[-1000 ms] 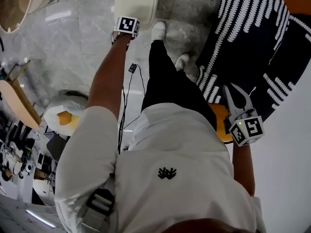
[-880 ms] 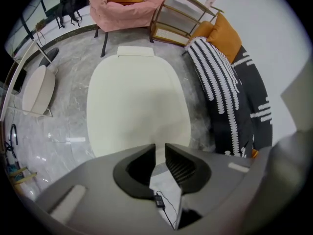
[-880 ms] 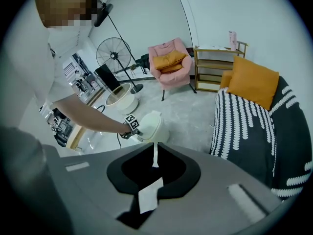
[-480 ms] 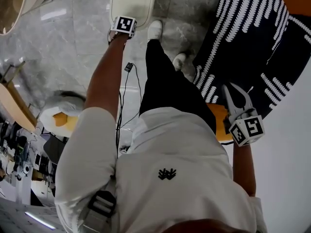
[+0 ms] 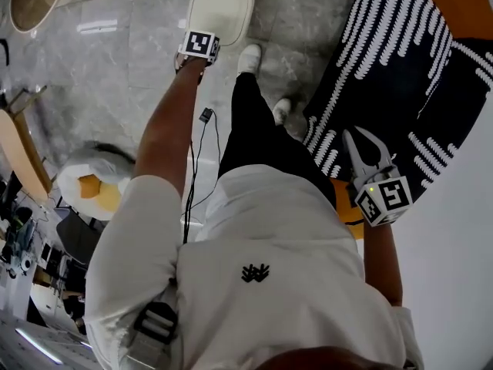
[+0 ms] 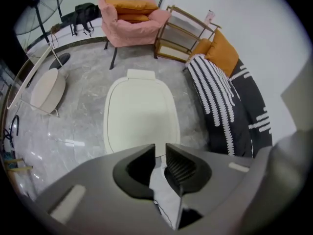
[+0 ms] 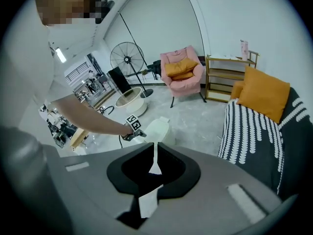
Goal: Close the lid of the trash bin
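Observation:
The trash bin is cream-white, and its lid (image 5: 222, 10) lies flat on top of it, on the grey marble floor ahead of the person's feet. My left gripper (image 5: 202, 32) is stretched out on a straight arm above the lid's near edge. In the left gripper view the lid (image 6: 141, 111) fills the middle, just beyond the left gripper (image 6: 160, 148), whose jaws stand a narrow gap apart with nothing between them. My right gripper (image 5: 362, 136) hangs by the person's right side, shut and empty. The right gripper view shows the bin (image 7: 157, 129) far off past the right gripper (image 7: 155, 146).
A dark blanket with white stripes (image 5: 400, 60) covers a sofa at the right, with orange cushions (image 7: 261, 94). A pink armchair (image 6: 131, 9) and a wooden shelf (image 6: 183, 31) stand behind the bin. A round white table (image 6: 46, 89) and a fan (image 7: 123, 58) are at the left.
The head view has shifted a little. The left gripper stays over the lid's near edge, and the right gripper has drifted slightly up and left.

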Demonstrator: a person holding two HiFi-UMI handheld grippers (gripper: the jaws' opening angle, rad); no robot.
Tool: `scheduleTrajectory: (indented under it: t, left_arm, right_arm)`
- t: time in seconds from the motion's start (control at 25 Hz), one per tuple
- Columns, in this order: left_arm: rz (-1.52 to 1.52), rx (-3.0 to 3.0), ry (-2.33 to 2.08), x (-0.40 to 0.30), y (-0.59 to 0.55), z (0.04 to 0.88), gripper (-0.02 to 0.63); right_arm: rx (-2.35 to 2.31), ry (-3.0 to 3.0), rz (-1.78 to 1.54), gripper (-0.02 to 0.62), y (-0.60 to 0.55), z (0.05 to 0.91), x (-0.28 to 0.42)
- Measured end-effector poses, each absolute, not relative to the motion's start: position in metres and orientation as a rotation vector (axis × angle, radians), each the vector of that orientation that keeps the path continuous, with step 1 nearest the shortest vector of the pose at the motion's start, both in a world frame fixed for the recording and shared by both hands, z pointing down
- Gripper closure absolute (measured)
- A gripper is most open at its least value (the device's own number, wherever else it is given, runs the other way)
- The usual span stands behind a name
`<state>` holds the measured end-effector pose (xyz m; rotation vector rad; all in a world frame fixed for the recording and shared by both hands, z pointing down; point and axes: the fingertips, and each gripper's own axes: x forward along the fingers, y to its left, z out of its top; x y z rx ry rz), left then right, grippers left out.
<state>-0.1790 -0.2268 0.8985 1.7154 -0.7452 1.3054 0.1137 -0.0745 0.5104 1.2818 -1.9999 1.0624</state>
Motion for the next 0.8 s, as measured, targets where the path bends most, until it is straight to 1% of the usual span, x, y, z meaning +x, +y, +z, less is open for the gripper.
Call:
scheduleTrajectory:
  t: [0.36,0.8]
  left_arm:
    - [1.155,1.817,-0.808,-0.163,-0.185,0.799,0.483]
    - [0.862,2.092,-0.849,-0.119,-0.098,0.642,0.484]
  right_arm:
    - [1.251,-2.161,0.950,0.574,-0.037,0.482,0.119]
    - [1.211,-2.325,0.806,0.574,0.026,0.447,0.129]
